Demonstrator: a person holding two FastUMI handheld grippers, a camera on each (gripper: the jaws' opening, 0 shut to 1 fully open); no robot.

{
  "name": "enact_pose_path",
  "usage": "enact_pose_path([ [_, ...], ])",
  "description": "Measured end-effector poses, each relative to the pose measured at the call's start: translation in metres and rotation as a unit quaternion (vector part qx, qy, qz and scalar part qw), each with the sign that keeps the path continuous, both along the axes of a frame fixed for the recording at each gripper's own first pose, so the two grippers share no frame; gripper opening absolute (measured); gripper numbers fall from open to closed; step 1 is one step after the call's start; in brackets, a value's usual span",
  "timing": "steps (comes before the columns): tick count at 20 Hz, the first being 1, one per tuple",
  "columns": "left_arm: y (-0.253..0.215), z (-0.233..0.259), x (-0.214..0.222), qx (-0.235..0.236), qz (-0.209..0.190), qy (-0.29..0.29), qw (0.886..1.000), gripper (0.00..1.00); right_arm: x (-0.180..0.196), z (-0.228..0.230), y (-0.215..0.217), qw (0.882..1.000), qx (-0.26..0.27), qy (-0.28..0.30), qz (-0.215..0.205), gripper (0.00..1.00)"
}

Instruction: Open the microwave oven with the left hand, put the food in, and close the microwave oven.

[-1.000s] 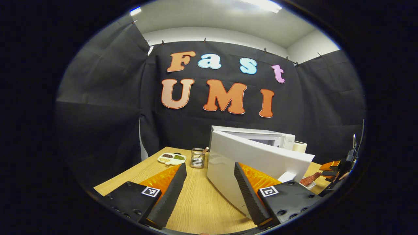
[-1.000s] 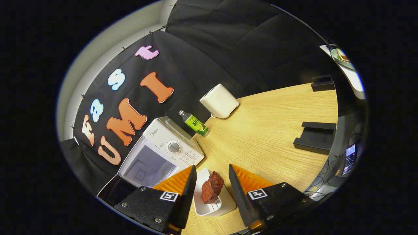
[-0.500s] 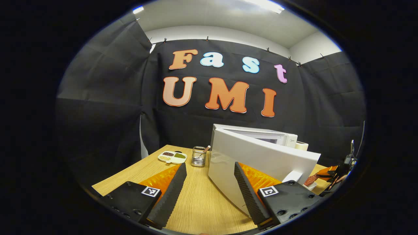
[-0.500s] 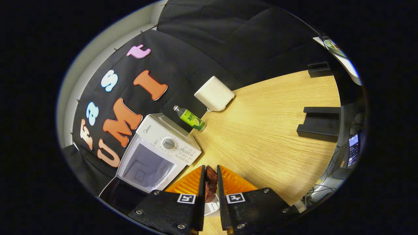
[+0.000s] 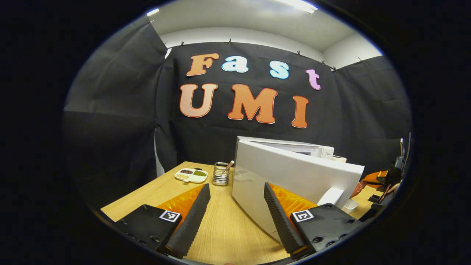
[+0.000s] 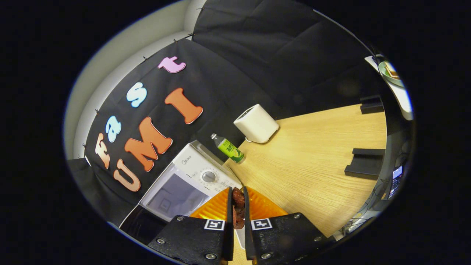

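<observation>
The microwave oven (image 6: pixel 191 178) stands with its door (image 5: pixel 294 180) swung open, so the first step looks done. In the right gripper view the bare cavity (image 6: pixel 173 195) faces the camera at about 8 o'clock from the middle of the view, with the control dial (image 6: pixel 208 176) just to its right.

The right gripper (image 6: pixel 238 209) is clamped on the food (image 6: pixel 238 206), a dark reddish-brown chunk pinched between both fingers at 6 o'clock in its own view. A small white dish (image 6: pixel 240 235) shows just below the chunk, between the finger bases; whether the food is clear of it I cannot tell. The pick-up therefore seems made, and the food sits outside the oven, just right of the control panel.

The left gripper (image 5: pixel 235 206) has its fingers spread wide and holds nothing. In its view the door's outer face stands at about 4 o'clock, with the right finger in front of it; contact is not clear. Beyond, at 10 o'clock on the wooden table (image 5: pixel 220 228), are a divided snack dish (image 5: pixel 191 175) and a wire holder (image 5: pixel 220 173).

What is left, as I judge it: carry the food into the cavity, release it, withdraw, then push the door shut.
</observation>
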State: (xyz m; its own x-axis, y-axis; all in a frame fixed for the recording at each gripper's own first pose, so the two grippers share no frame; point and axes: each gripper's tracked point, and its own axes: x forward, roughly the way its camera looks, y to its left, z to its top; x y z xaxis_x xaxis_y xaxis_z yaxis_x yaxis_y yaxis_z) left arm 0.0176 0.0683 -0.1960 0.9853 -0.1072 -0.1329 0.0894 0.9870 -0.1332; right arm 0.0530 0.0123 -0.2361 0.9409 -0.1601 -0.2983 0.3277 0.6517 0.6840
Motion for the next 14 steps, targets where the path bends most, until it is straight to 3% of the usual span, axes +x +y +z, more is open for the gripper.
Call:
enact_pose_path([
  [6,-0.01,-0.009,0.004,-0.007,-0.018,0.01,1.0,0.94,0.036,0.039,0.059,0.998,0.014,-0.033,0.045,0.12],
  [14,-0.018,-0.018,0.008,0.003,-0.031,0.011,0.999,0.95,0.105,0.052,0.154,0.993,0.029,-0.05,0.104,0.12],
])
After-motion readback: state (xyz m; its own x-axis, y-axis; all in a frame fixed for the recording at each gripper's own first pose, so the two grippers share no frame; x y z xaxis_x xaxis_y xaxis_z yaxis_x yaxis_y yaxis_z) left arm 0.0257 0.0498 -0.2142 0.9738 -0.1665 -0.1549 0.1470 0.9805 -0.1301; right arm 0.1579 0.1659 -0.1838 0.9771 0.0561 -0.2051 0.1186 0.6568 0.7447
